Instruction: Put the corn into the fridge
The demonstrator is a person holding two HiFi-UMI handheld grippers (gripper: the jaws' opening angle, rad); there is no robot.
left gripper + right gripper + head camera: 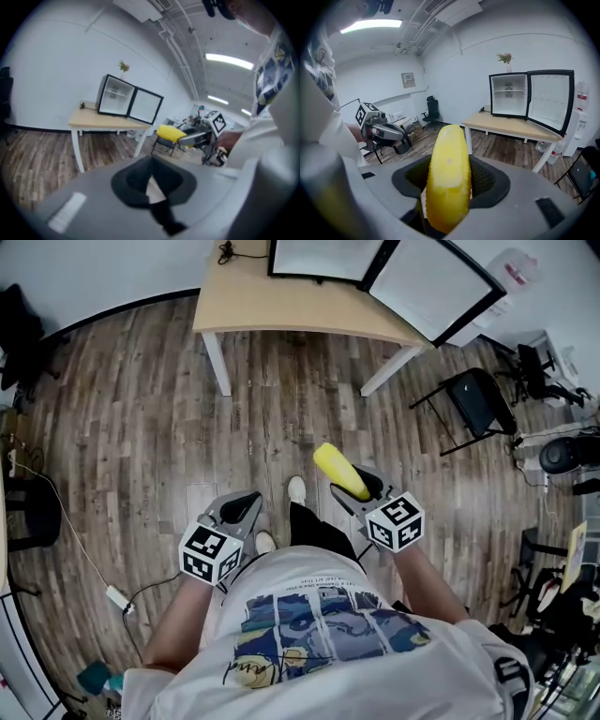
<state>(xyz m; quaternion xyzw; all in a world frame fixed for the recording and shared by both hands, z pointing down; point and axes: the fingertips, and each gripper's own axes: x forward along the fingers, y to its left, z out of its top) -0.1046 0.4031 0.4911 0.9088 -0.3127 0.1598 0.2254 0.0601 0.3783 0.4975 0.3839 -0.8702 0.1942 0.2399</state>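
A yellow ear of corn point(339, 471) sticks forward out of my right gripper point(353, 487), which is shut on it above the wooden floor. In the right gripper view the corn point(449, 168) fills the space between the dark pads of the right gripper point(449, 185). My left gripper point(244, 510) hangs beside it with its jaws together and nothing in them; in its own view the left gripper point(151, 183) shows only floor past the pads. The small black fridge point(508, 93) stands on a wooden table point(511, 129), with its door point(551, 105) swung open.
The table point(281, 306) with the fridge point(323, 259) is ahead across the plank floor. A black chair point(473, 399) stands at its right. A white cable with a plug point(120, 599) lies on the floor at the left. My feet point(296, 488) are below the grippers.
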